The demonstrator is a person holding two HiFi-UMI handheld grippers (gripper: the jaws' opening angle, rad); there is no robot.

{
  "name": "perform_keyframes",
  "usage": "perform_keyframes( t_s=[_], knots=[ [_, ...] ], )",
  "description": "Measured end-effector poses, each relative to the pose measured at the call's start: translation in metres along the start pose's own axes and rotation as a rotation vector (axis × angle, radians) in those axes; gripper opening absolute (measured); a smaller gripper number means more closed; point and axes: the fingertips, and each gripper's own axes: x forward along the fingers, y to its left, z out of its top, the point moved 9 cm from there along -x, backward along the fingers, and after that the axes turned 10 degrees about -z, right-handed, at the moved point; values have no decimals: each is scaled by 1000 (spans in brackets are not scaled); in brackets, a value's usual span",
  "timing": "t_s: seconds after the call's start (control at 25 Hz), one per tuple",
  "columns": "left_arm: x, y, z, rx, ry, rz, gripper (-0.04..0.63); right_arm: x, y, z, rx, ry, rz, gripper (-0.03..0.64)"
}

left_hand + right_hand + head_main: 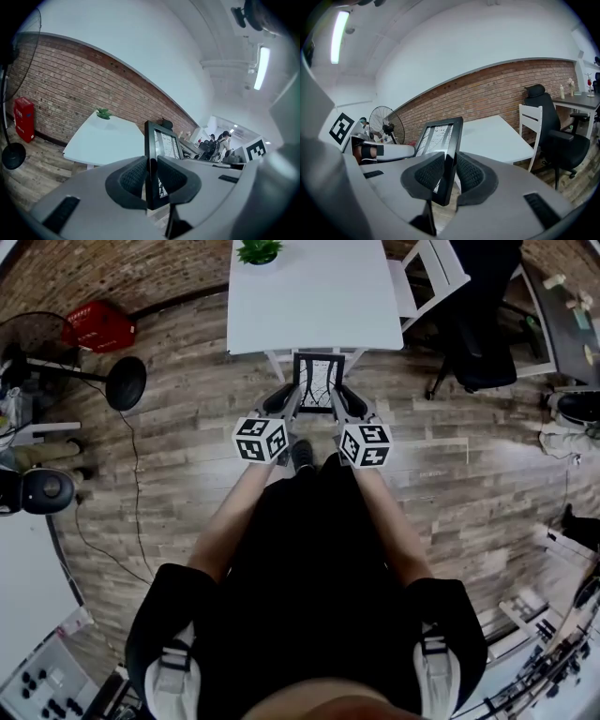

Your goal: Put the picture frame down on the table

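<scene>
The picture frame (319,381) stands upright between the left hand-held gripper (297,392) and the right hand-held gripper (337,392), just before the tabletop's (309,306) near edge. A plant (258,251) stands at its far end, and a chair (431,273) is to its right.

Room bounded by a brick wall (112,273) and laid with a wood-plank floor (187,484)
A white tabletop (319,306) is set near the wall, with a small potted plant (259,250) at its far edge. A white chair (433,273) and a black office chair (483,334) are placed at one side, a standing fan (384,124) and a red box (98,326) at the other. A ceiling tube light (260,68) is lit.
</scene>
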Motion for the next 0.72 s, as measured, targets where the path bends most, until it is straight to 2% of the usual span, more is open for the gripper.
perform_keyframes(
  t_s=[0.72],
  knots=[
    [13,9,15,9,1,6,78,19,-6,15,-2,-8,8,76]
  ],
)
